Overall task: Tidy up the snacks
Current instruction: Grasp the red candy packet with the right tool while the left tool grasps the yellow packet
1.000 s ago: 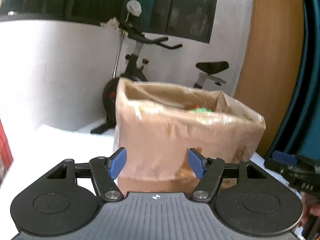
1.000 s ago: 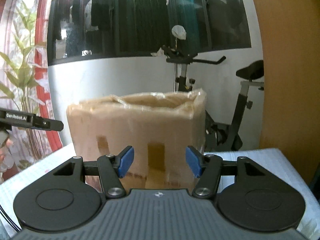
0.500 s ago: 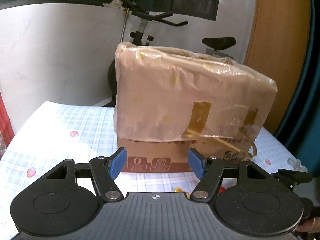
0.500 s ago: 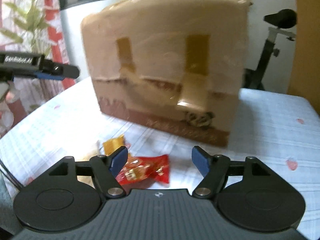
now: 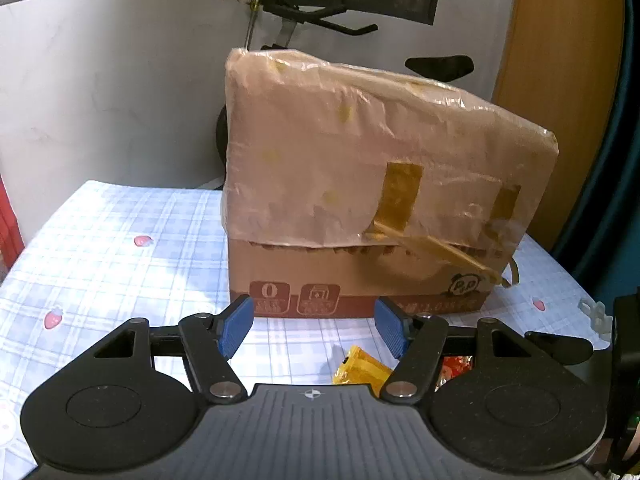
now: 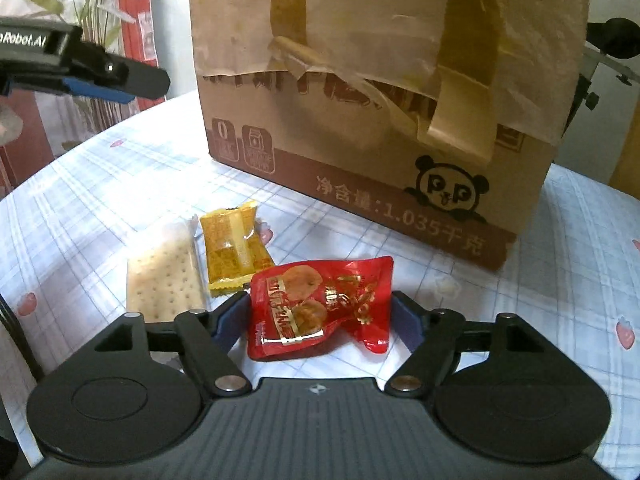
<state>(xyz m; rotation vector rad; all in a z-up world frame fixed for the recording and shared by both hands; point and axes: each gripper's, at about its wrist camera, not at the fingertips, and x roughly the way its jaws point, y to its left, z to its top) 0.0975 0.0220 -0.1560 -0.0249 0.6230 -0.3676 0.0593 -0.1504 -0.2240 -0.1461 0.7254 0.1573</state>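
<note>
- Right gripper (image 6: pixel 320 314): fingers apart and opening, red snack packet (image 6: pixel 320 308) between them, lying on the desk (image 6: pixel 120 184) before the cardboard box (image 6: pixel 372 92).
- Left gripper (image 5: pixel 314 326): fingers apart, empty.
- Risk: slick, crinkled packet could slide away on closing; yellow packet (image 6: pixel 234 250) touches it and might get nudged.

Red pouch (image 6: pixel 320 304), yellow packet (image 6: pixel 234 250), cracker pack (image 6: pixel 164 280) flat before box (image 6: pixel 372 92).

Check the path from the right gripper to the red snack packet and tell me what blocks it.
Nothing visible blocks it. The red snack packet lies on the tablecloth directly between the right gripper's opening jaws, pads not yet pressing it. The yellow packet and cracker pack sit off to its left.
</note>
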